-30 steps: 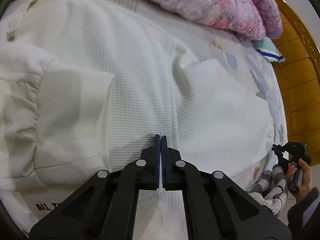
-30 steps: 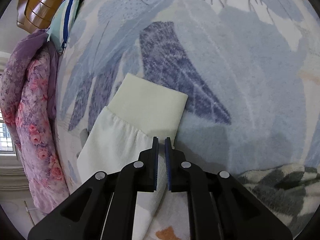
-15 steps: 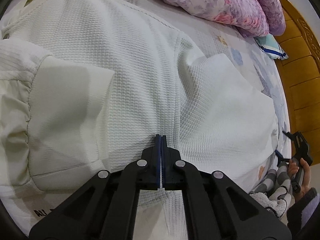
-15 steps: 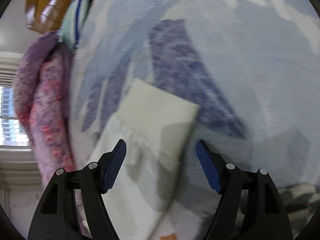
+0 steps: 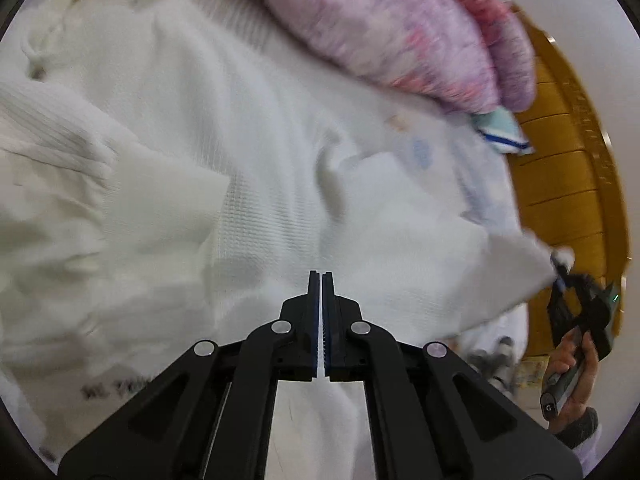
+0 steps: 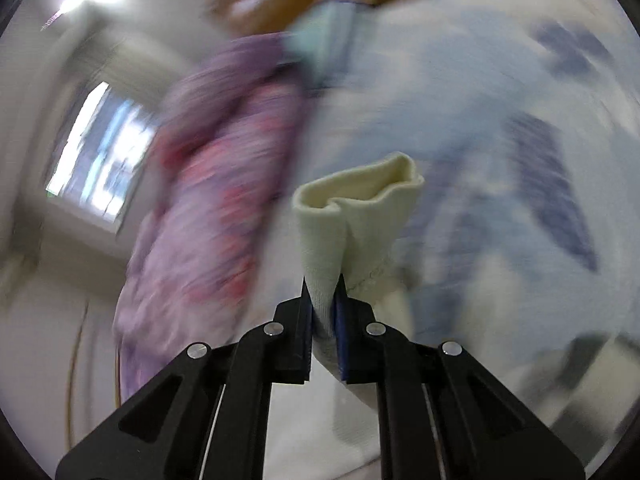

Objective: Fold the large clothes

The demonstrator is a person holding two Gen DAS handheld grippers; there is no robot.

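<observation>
A large white waffle-knit sweatshirt (image 5: 248, 152) lies spread on the bed. One sleeve with a cream cuff (image 5: 168, 200) is folded across its body at the left. My left gripper (image 5: 321, 280) is shut on a thin fold of the sweatshirt near its lower hem. My right gripper (image 6: 322, 292) is shut on the other sleeve's cream cuff (image 6: 360, 208) and holds it lifted off the bed. In the left wrist view the right gripper (image 5: 576, 300) shows at the far right with that sleeve (image 5: 516, 264) stretched up to it.
A pink and purple floral quilt (image 5: 400, 32) is bundled at the far side of the bed. A wooden headboard (image 5: 568, 168) curves along the right. The blue patterned bedsheet (image 6: 520, 160) lies under the sleeve. A window (image 6: 100, 152) shows at the left of the right wrist view.
My right gripper was open over the flat cuff, has closed on it and lifted it, swinging fast. The sleeve now rises from the bed. My left gripper stays shut on the fabric.
</observation>
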